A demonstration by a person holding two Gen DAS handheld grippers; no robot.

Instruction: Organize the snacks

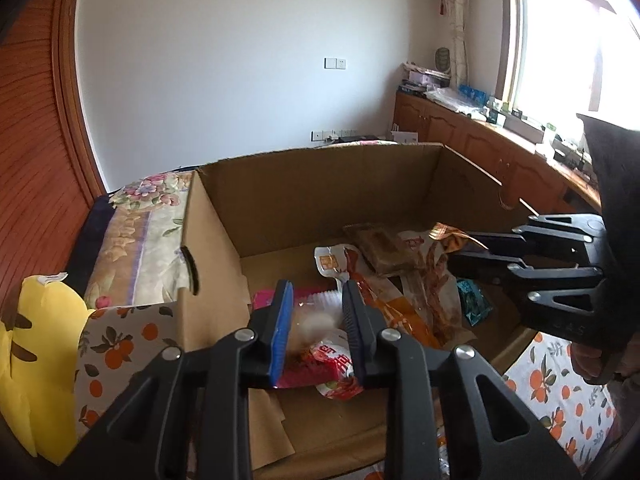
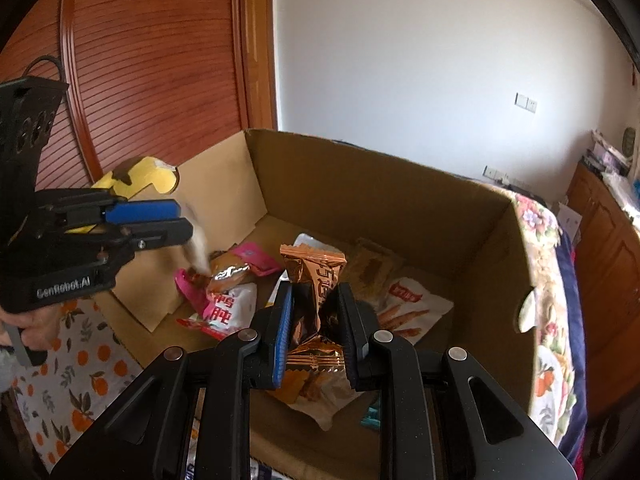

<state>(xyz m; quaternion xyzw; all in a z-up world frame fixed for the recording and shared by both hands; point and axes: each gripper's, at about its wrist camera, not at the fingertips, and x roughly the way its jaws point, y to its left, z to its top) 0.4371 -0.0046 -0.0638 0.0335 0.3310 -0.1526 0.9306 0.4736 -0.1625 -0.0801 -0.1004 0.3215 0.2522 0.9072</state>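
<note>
An open cardboard box [image 1: 304, 184] holds several snack packets. My right gripper [image 2: 314, 322] is shut on a copper-orange wrapped candy [image 2: 314, 276] and holds it over the box; it shows from the side in the left wrist view [image 1: 460, 248]. My left gripper [image 1: 318, 320] hangs above the box's near left part with a blurred pale small snack [image 1: 316, 326] between its fingers; whether it grips it is unclear. In the right wrist view the left gripper [image 2: 184, 220] has that pale blur [image 2: 198, 250] dropping below its tips. Pink [image 2: 256, 258], white-red [image 2: 230, 308] and orange-stick [image 2: 412, 312] packets lie in the box.
The box [image 2: 400, 200] stands on an orange-print cloth [image 1: 560, 396] beside a floral quilt [image 1: 136, 224]. A yellow plush [image 1: 28, 344] lies left of the box. A wooden cabinet with clutter [image 1: 480, 132] runs under the window. A wooden door [image 2: 152, 60] stands behind.
</note>
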